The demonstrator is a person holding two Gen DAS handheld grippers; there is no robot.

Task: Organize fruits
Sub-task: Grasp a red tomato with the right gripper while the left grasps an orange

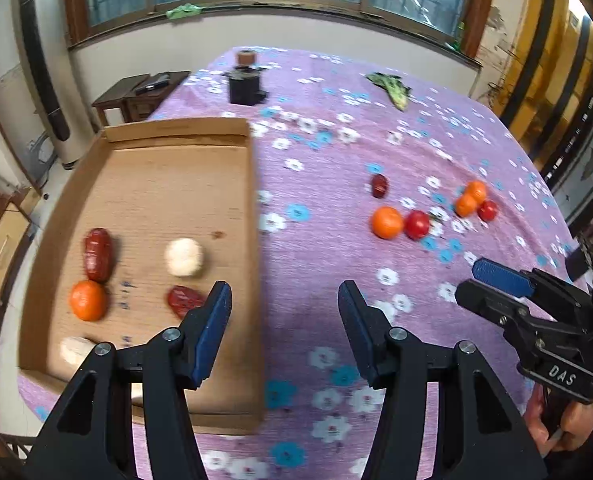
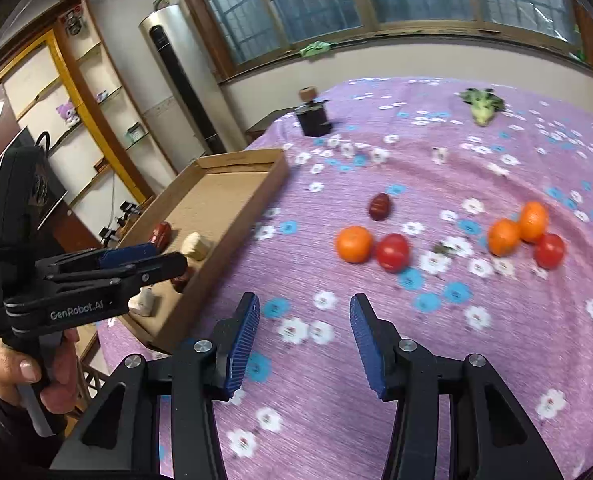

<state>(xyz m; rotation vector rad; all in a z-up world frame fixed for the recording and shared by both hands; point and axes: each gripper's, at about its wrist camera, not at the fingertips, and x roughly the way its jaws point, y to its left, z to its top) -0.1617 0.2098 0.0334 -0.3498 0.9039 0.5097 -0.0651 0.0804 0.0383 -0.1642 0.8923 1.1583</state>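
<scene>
A shallow cardboard tray [image 1: 252, 208] [image 2: 252, 196] lies on the left of the purple cloth. It holds a red date [image 1: 98, 254], an orange [image 1: 88, 300], a white garlic bulb [image 1: 184, 257], a second date [image 1: 185, 300] and a pale piece [image 1: 74, 349]. On the cloth lie a dark date [image 2: 379, 206], an orange [image 2: 353, 244] touching a tomato [image 2: 392, 252], and two oranges [image 2: 516, 228] beside a tomato [image 2: 549, 250]. My left gripper [image 1: 284, 304] is open and empty over the tray's right wall. My right gripper [image 2: 304, 320] is open and empty above bare cloth.
A small black device with a wooden knob [image 1: 245, 82] [image 2: 313, 117] stands at the far side of the table. A green leafy vegetable [image 1: 392, 87] [image 2: 482, 107] lies at the back right. The table edge drops off left of the tray.
</scene>
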